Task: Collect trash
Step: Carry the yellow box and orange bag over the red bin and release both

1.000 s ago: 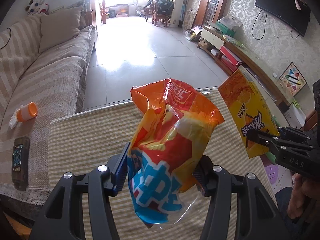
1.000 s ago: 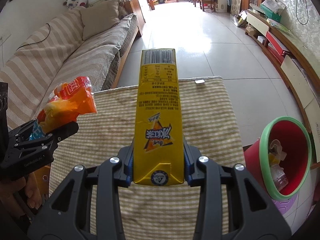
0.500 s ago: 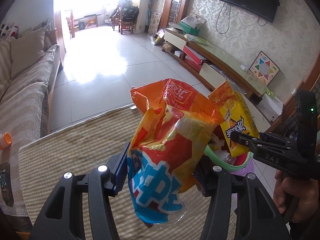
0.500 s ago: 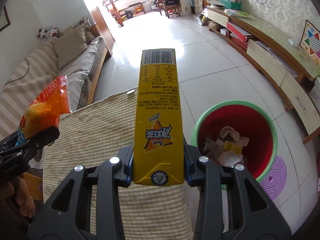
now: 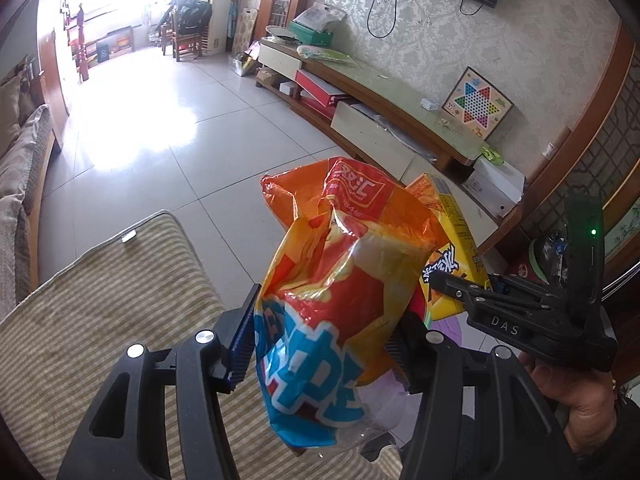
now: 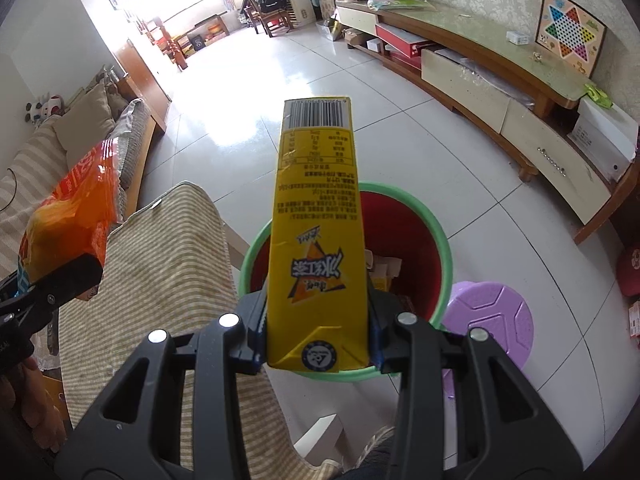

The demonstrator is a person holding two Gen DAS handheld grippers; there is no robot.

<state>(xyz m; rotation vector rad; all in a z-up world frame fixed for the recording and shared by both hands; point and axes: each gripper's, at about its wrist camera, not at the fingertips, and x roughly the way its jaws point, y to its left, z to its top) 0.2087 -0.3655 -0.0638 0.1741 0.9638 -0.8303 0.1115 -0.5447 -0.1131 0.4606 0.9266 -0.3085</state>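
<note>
Left wrist view: the left claw (image 5: 324, 344) pinches a crumpled orange snack bag (image 5: 336, 296), now carried past the striped table (image 5: 100, 312) edge.

Right wrist view: the right claw (image 6: 318, 334) pinches a yellow drink carton (image 6: 318, 240), now directly above the red bin (image 6: 404, 236); release looks near.

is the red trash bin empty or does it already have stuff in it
Not empty. In the right wrist view, crumpled paper and cardboard scraps lie inside the red bin, partly hidden behind the yellow carton.
</note>
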